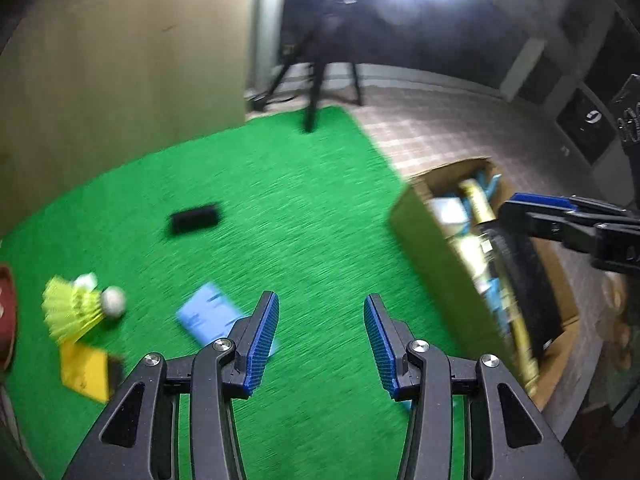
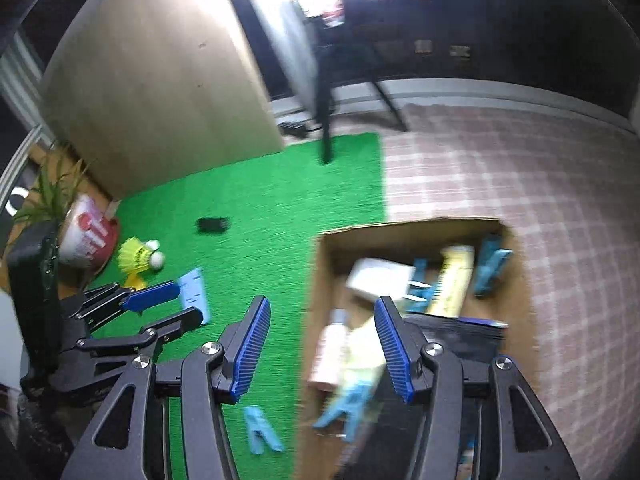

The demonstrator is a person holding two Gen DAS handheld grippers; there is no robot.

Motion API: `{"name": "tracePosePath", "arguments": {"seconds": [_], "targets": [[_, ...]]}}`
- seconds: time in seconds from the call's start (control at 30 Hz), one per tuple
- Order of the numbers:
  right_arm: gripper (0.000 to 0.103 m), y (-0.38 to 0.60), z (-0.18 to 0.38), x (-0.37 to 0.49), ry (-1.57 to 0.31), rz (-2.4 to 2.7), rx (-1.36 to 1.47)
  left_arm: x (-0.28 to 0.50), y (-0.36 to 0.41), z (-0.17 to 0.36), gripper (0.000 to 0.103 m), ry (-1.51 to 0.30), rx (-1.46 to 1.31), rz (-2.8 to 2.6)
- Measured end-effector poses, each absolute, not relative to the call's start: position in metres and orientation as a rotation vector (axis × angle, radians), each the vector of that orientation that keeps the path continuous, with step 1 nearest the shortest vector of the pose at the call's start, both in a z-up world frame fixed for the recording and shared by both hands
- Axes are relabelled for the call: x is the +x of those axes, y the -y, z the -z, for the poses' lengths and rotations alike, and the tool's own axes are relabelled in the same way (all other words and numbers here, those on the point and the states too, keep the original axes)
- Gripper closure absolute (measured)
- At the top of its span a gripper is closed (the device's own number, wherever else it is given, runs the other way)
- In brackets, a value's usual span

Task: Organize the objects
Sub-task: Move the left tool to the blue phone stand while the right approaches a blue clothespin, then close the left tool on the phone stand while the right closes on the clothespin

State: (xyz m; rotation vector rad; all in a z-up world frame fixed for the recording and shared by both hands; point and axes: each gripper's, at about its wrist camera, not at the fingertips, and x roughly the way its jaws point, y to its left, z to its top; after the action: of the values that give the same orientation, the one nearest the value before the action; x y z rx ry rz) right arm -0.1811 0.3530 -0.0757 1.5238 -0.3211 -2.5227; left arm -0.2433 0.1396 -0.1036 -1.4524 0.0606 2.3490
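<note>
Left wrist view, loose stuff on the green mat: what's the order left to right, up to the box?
Yellow shuttlecock → black block → light blue card → cardboard box. The yellow card under the shuttlecock overlaps it, so it is left out.

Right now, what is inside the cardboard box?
The cardboard box holds blue clothespins, a white packet, a yellow packet and a black item. Whatever lies beneath them is covered.
</note>
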Motion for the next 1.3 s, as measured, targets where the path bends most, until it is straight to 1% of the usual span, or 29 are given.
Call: {"name": "tracePosePath", "arguments": {"seconds": [0.2,0.3,0.37,0.4,0.43,0.6,0.7,0.8,0.87,0.9,1.1,1.13,1.23,1.3], "targets": [[0.053,-0.302,0.089,-0.184,0.273,2.412,1.557,-0.242,-0.077,0.113,0.055,0.04,-1.533,-2.39],[0.052,-0.275,0.103,-0.174,0.239,2.334,1.592,-0.244,-0.063,0.118,0.055,0.085,-1.555,-2.384],[0.052,-0.264,0.11,-0.166,0.207,2.318,1.613,-0.247,-0.06,0.124,0.053,0.107,-1.579,-2.375],[0.052,-0.259,0.115,-0.162,0.184,2.316,1.63,-0.248,-0.059,0.127,0.049,0.119,-1.593,-2.368],[0.052,-0.253,0.122,-0.157,0.156,2.316,1.655,-0.251,-0.06,0.131,0.048,0.132,-1.603,-2.357],[0.052,-0.241,0.144,-0.137,0.066,2.32,1.729,-0.261,-0.067,0.144,0.047,0.167,-1.647,-2.343],[0.052,-0.241,0.151,-0.133,0.039,2.35,1.76,-0.268,-0.075,0.152,0.042,0.138,-1.687,-2.364],[0.052,-0.238,0.153,-0.132,0.002,2.363,1.767,-0.272,-0.085,0.16,0.042,0.035,-1.723,-2.399],[0.053,-0.236,0.154,-0.131,-0.017,2.371,1.774,-0.273,-0.088,0.165,0.042,-0.003,-1.739,-2.409],[0.052,-0.236,0.155,-0.131,-0.023,2.369,1.78,-0.273,-0.089,0.165,0.04,-0.004,-1.731,-2.418],[0.053,-0.236,0.17,-0.131,0.009,2.3,1.867,-0.269,-0.091,0.163,0.04,-0.022,-1.713,-2.416],[0.052,-0.238,0.174,-0.129,0.041,2.282,1.884,-0.268,-0.09,0.163,0.04,-0.016,-1.711,-2.412],[0.052,-0.24,0.174,-0.125,0.058,2.291,1.881,-0.272,-0.083,0.16,0.04,0.066,-1.697,-2.418],[0.052,-0.242,0.174,-0.123,0.076,2.287,1.889,-0.274,-0.087,0.159,0.04,0.06,-1.703,-2.415]]}}
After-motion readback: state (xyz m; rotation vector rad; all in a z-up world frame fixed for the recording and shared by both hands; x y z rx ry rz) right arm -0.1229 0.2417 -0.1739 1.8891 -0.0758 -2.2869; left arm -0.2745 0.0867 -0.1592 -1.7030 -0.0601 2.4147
